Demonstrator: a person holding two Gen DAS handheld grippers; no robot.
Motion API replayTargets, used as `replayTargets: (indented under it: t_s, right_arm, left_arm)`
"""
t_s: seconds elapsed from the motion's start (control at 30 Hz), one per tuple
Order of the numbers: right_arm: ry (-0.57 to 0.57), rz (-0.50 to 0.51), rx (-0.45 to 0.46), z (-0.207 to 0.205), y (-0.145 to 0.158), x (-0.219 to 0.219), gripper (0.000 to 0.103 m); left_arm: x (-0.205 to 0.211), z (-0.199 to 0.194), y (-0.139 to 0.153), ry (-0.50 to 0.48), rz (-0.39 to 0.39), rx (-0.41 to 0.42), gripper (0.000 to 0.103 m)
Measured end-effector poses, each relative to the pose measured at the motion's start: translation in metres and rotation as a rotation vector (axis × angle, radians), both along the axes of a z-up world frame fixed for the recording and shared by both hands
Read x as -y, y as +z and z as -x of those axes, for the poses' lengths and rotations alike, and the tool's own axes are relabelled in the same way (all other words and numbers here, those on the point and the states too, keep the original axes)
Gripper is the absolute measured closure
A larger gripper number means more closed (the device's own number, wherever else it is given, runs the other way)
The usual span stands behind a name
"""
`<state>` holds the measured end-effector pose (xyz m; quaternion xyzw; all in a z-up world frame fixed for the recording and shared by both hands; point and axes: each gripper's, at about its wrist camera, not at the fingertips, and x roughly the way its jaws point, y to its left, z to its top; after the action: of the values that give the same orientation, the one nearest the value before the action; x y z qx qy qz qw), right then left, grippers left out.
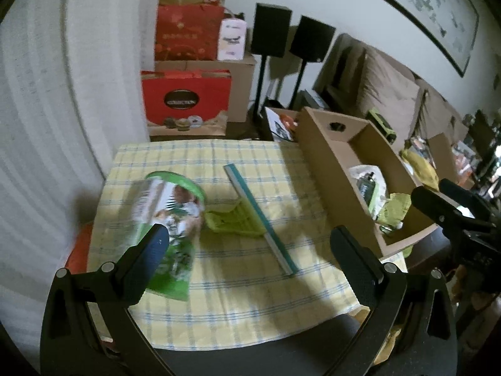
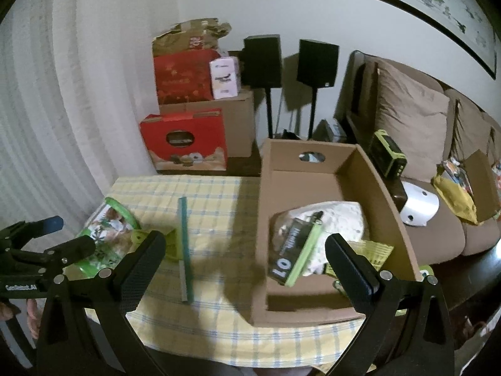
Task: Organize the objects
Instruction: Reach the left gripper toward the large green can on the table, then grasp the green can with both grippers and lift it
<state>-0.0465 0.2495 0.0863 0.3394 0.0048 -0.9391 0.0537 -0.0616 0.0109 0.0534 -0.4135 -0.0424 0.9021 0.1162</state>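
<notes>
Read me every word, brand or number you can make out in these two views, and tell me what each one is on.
"COLLECTION": oval label on the lower red gift box, blurry.
"01", or "10" seen the other way up: dark packet with a green edge in the cardboard box.
"GenRobot.AI": left gripper.
Too blurred to read: green-lidded jar, upper red box, white box.

Left gripper [image 1: 250,244]: jaws wide, lower frame, nothing between them.
Green canister [image 1: 170,219]: lying left of centre on the worktop [image 1: 238,307].
Teal ruler [image 1: 260,216]: diagonal, centre.
Cardboard box [image 1: 341,185]: right.
</notes>
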Motion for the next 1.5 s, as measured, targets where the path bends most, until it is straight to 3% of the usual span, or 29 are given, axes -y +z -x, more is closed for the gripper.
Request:
replayTargets:
  t_s: [0.47,0.67,0.8,1.1,1.27,1.4,1.5]
  right_arm:
    - [0.092,-0.015,0.026,0.021,-0.018,0.051,0.001]
    - [0.186,-0.019,-0.001,0.029,-0.027,0.073,0.001]
    - [0.281,-0.080,-0.008,0.040,-0.036,0.094,0.001]
    - [0.420,0.066,0.094,0.082,-0.049,0.124,0.001]
    - [0.471,0.138,0.140,0.109,-0.053,0.143,0.007]
    - [0.487,0.127,0.180,0.130,-0.061,0.163,0.019]
    - [0.507,0.137,0.212,0.142,-0.070,0.173,0.027]
  left_arm:
    - [0.069,-0.018,-0.017,0.111,-0.005,-0.002,0.000]
    - [0.096,-0.029,-0.029,0.156,-0.077,0.007,0.000]
    - [0.107,-0.035,-0.042,0.175,-0.116,0.024,0.001]
    - [0.117,-0.034,-0.066,0.185,-0.195,0.066,0.005]
    - [0.110,-0.028,-0.073,0.169,-0.222,0.073,0.013]
    - [0.106,-0.023,-0.079,0.156,-0.240,0.084,0.023]
    - [0.107,-0.018,-0.085,0.156,-0.250,0.092,0.025]
